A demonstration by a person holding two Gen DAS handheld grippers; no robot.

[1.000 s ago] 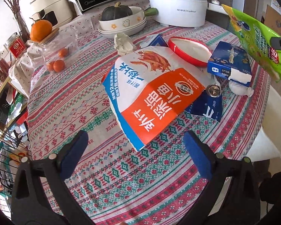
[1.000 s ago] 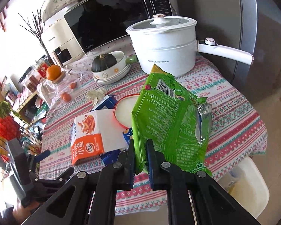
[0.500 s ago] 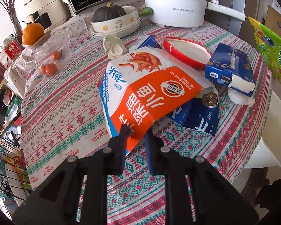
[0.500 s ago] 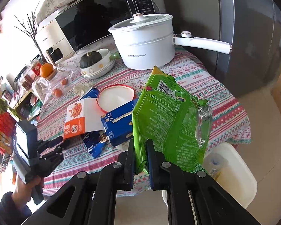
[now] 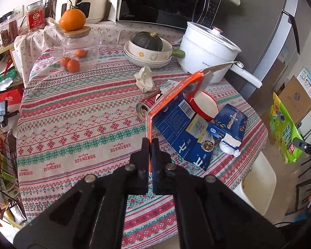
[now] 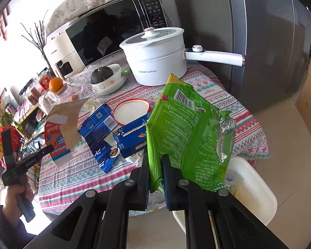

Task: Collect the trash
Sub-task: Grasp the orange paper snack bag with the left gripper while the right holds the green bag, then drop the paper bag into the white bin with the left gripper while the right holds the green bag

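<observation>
- Orange carton (image 5: 172,95), flattened: clamped at its lower edge by the left gripper (image 5: 149,143), jaws pressed together on the card. Carton raised clear of the tablecloth (image 5: 76,124), tilted up and away over the middle of the table; in the right wrist view it hangs in the air (image 6: 61,132) off the table's left edge.
- Green snack bag (image 6: 186,137): pinched at its bottom corner by the right gripper (image 6: 155,166), jaws closed on the foil with only the bag's thickness between them. Bag stands upright above the fingers, held beyond the table's near right edge, over a white bin (image 6: 253,188) that sits on the floor beside the table.
- Still lying on the cloth, right half of the table: flattened blue carton (image 5: 182,128), small blue box (image 5: 228,124) just beside it, red-rimmed white lid (image 5: 203,105) behind them, a tipped can (image 5: 144,108) partly hidden behind the orange carton, crumpled white paper (image 5: 144,78) toward the centre, and a white wad (image 5: 230,147) near the right edge.
- Back edge crowded: white pot (image 6: 155,62) with its long handle pointing right, stacked bowls holding a dark squash (image 5: 148,41), glass jug (image 5: 80,49) topped by an orange.
- Left and near parts of the cloth bare in the left wrist view.
- Wire rack (image 5: 0,155) stands close off the left edge; fridge (image 6: 269,41) close behind the right back corner.
</observation>
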